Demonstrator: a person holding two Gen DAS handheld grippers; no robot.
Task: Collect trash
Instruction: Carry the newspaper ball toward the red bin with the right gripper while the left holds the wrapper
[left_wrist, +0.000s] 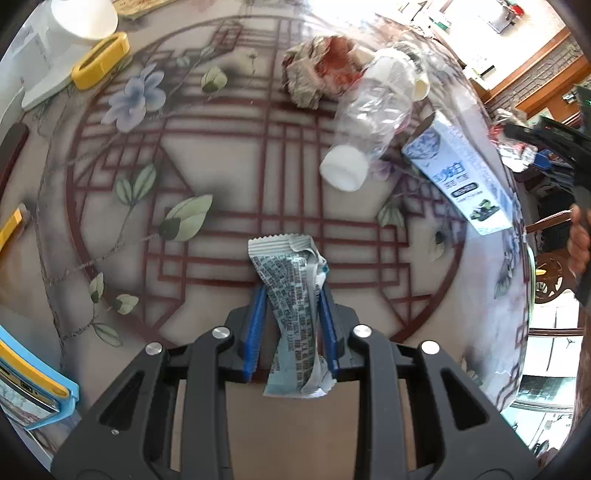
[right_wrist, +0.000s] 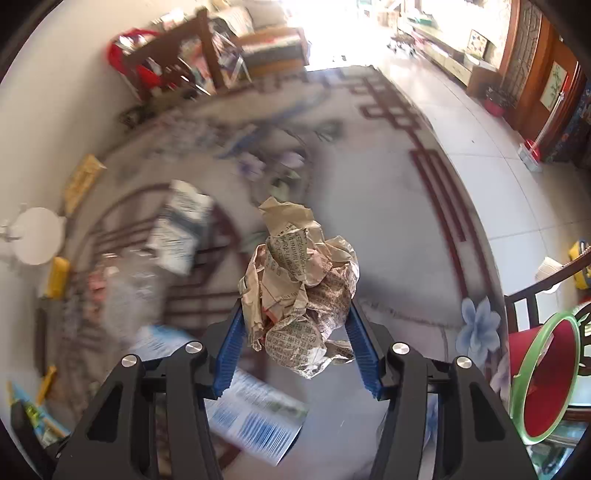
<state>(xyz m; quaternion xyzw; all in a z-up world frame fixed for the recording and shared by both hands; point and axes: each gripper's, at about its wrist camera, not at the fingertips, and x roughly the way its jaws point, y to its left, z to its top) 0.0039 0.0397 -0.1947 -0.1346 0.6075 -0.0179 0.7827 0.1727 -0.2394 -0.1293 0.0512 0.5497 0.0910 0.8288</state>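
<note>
**Both tongs loaded, more litter ahead**

Your left tongs (left_wrist: 291, 302) are nearly closed, pinching a wrapper (left_wrist: 295, 314) across its middle; its crimped top sticks out past the tips and its torn tail hangs back toward the wrist. It is thin film, weightless and slick, so it can slide out of a loose pinch. Keep the pressure on and avoid quick flicks.

Your right tongs (right_wrist: 297, 328) are about half closed around a paper ball (right_wrist: 301, 284), with the blue pads pressed into its two sides. Most of the ball bulges forward beyond the tips. It is light, soft and springy; it gives under the squeeze, and loose flaps could tear off if snagged. The hold low on the wad looks adequate, though a deeper bite would be safer.

Still lying on the table (left_wrist: 229, 177), well ahead of the left tongs and to their right:
- a bottle (left_wrist: 373, 114), clear, crushed and capped. It is light and slippery and will roll; I would take it across the dented body, not the cap.
- a carton (left_wrist: 461, 173), stiff-sided but likely empty; grip it across the narrow faces.
- a second paper wad (left_wrist: 321, 70) beyond the bottle, soft like the one you hold.

A bin (right_wrist: 543, 376) with a green rim sits off to the right of the right tongs, below table level. That is probably where both loads go.
</note>
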